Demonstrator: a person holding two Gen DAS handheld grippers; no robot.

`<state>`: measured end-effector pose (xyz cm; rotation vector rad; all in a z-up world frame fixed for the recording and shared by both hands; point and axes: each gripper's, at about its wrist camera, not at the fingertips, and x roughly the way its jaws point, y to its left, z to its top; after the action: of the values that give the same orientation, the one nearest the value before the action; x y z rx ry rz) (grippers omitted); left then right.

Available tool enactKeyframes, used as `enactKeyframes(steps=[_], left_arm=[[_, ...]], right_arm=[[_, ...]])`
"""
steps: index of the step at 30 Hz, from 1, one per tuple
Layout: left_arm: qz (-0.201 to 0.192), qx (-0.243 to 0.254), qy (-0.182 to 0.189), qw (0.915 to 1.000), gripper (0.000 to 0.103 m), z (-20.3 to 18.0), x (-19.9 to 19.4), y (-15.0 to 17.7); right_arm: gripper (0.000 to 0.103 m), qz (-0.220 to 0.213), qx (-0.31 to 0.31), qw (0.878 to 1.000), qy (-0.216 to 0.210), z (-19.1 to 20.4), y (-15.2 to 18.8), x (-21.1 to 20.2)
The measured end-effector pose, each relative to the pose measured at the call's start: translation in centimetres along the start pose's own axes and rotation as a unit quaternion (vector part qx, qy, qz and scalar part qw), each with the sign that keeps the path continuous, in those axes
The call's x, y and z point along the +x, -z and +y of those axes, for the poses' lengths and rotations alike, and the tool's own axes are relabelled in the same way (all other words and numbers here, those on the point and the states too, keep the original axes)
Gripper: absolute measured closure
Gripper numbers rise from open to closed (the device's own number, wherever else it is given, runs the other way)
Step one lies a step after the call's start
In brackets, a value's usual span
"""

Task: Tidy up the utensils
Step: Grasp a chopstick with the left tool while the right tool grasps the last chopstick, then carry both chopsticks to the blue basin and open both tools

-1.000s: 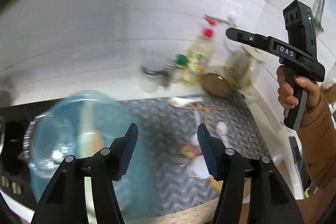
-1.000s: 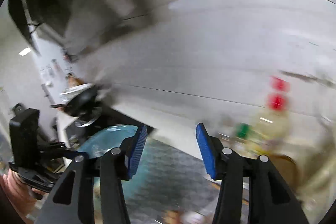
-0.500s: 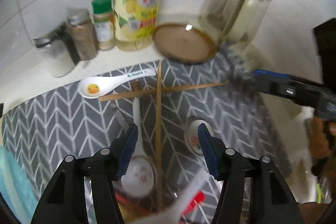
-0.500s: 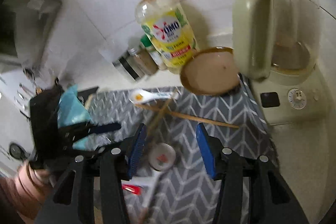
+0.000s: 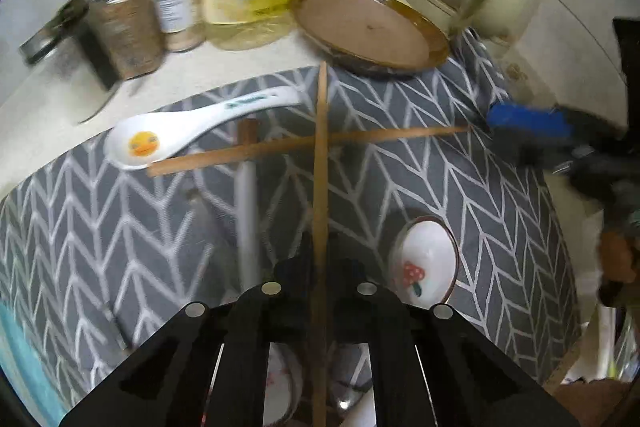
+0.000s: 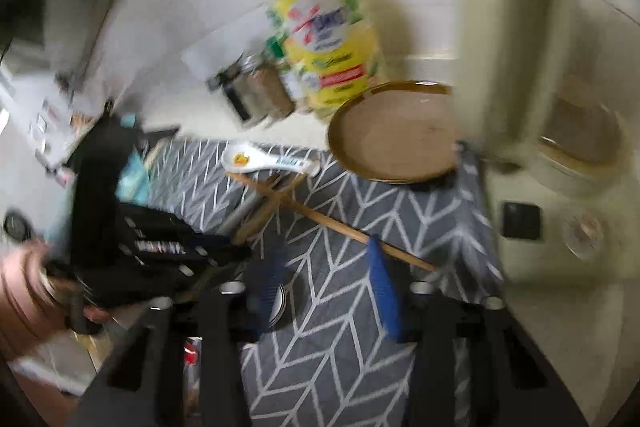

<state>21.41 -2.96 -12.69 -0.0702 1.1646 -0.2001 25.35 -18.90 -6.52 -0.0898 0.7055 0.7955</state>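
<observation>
Gripping one wooden chopstick (image 5: pixel 320 163), the left gripper (image 5: pixel 320 275) has its jaws narrowed onto the stick, which lies lengthwise on the grey chevron mat (image 5: pixel 120 227) and crosses over a second chopstick (image 5: pixel 360 139). The pick-up step looks in hand; next would be a clean lift clear of the crossed stick. The right gripper (image 6: pixel 324 291) hovers with jaws wide, empty, near that stick's end. The brown plate (image 5: pixel 372 27) sits empty; the duck spoon (image 5: pixel 180 135) lies beside.
</observation>
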Motion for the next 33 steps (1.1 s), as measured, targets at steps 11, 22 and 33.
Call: enactKeyframes(steps=[11,22,33], left_arm=[[-0.064,-0.073,0.035,0.9947,0.096,3.2,-8.7,0.3],[-0.134,-0.088,0.037,0.9863,0.096,5.2,-16.3,0.4],[-0.172,-0.068,0.001,0.9827,0.096,10.5,-29.3,4.0]], right_arm=[[0.069,0.052,-0.212,0.976,0.021,5.0,-2.6,8.3],[0.096,0.010,-0.161,0.987,0.020,7.4,-4.6,5.8],[0.096,-0.081,0.019,0.985,-0.150,18.7,-9.4,-3.3]])
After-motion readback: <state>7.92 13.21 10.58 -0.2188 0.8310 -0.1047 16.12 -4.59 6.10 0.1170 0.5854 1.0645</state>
